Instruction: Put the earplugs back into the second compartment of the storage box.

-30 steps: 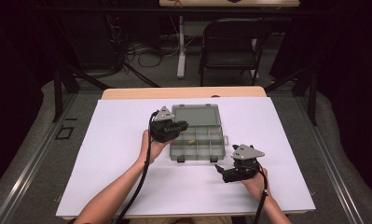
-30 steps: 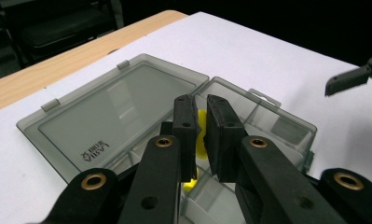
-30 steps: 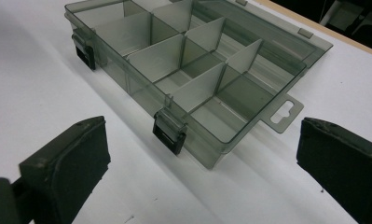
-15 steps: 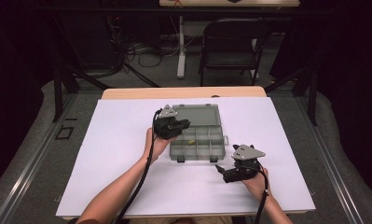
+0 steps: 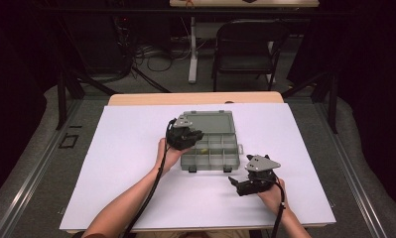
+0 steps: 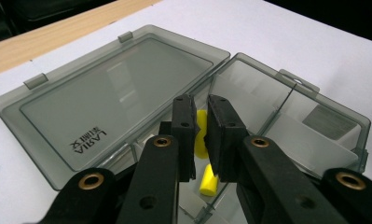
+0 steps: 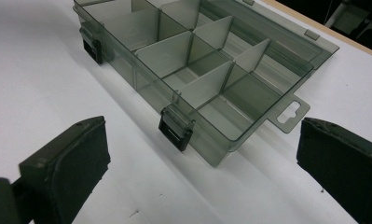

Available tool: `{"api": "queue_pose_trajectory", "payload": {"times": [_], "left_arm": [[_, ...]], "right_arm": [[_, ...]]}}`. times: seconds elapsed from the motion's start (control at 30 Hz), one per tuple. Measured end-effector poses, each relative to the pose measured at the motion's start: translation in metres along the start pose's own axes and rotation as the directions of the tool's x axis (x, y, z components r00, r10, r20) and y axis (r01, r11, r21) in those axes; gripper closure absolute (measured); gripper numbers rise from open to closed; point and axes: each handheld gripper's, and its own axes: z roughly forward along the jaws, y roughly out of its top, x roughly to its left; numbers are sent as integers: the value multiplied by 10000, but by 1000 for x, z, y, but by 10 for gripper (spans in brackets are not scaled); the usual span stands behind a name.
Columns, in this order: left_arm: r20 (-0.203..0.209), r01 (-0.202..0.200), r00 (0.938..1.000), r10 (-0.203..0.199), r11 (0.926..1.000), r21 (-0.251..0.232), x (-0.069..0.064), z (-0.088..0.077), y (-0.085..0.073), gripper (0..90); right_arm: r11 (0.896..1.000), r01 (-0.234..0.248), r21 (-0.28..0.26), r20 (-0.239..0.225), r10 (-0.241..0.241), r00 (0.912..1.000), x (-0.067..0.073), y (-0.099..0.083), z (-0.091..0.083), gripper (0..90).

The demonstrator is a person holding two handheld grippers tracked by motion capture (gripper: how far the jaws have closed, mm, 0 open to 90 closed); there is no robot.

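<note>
Left claw [image 6: 200, 122]: nearly closed, nothing gripped, held over the yellow pieces [image 6: 208, 182] in the open compartment box [image 5: 211, 148], mid-tabletop [image 5: 136, 148]. Right claw [image 7: 197, 163]: spread wide, empty, rested near the front-right edge.

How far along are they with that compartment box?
The grey box already lies open, lid flat. The left gripper hangs over a compartment with its jaws nearly shut around a yellow piece; another lies below. The right gripper waits open. The other compartments look empty.

Smoky compartment box [image 5: 213, 148] lay open on white tabletop [image 5: 126, 148], lid flat behind; yellow pieces [image 6: 201, 128] inside one compartment.
</note>
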Motion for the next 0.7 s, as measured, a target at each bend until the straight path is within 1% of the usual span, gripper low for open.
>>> {"api": "queue_pose_trajectory", "payload": {"times": [0.07, 0.17, 0.23, 0.33, 0.53, 0.67, 0.7], "left_arm": [[-6, -4, 10000, 4, 10000, 45, -1, 1, -1, 813], [-25, -136, 9999, 137, 9996, 233, -2, 4, -3, 811], [10, -102, 9999, 102, 9992, 395, -3, 6, -4, 811], [99, -208, 9997, 203, 9981, 581, -6, 9, -5, 808], [145, -364, 9993, 353, 9951, 922, -9, 14, -8, 803], [213, -403, 9990, 383, 9935, 1066, -10, 16, -9, 790], [259, -364, 9991, 339, 9936, 1069, -10, 16, -9, 781]], "right_arm": [[10000, -12, -29, 15, 12, 10000, -1, 0, 0, 15], [10000, -13, -3, -10, 13, 10000, -1, 0, 0, 15], [10000, 26, 17, -12, -26, 10000, 0, 0, 0, 15], [10000, 86, -28, 17, -86, 10000, 1, 0, -1, 16], [9999, 34, 143, -58, -33, 10000, 1, -2, 2, 15], [9998, 173, 37, 31, -173, 9998, 1, 0, -1, 17], [9999, 164, 43, 63, -164, 9998, 1, 0, -1, 17]]}}
